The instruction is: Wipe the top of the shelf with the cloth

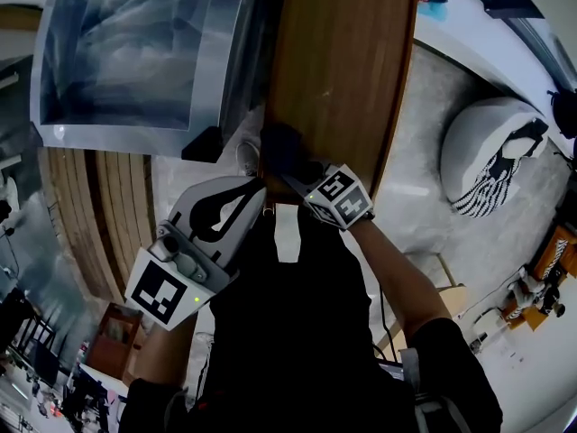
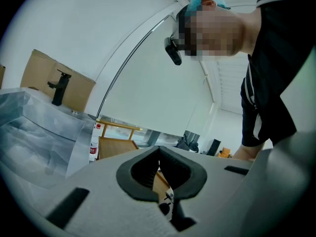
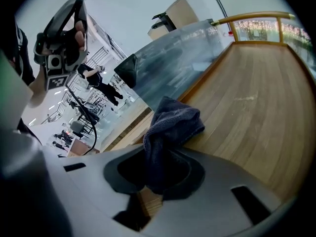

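Closest to the person's body, the left gripper (image 2: 158, 149) points upward with its jaws pressed together on nothing. It is well clear of the work and in no position to steady anything.

Just ahead, the right gripper (image 3: 165, 154) is clamped on the dark blue-grey cloth (image 3: 173, 125), which bunches out of the jaws and rests on the near end of the wooden shelf top (image 3: 247, 98). Only a fold of fabric appears to be pinched, so drag against the wood could probably pull it free mid-stroke. Since the cloth is wadded and not spread, a pass would likely clean only a narrow strip. Pressing lower to make up for that risks the hard jaws scraping the wood.

The cloth sits close to the shelf's left edge, beside the clear plastic container (image 3: 173, 58) — a sideways drift could catch on it or slide off the board.

Farther on, bare wood runs to the raised wooden rail (image 3: 256, 18), where a long push could jam the wad.
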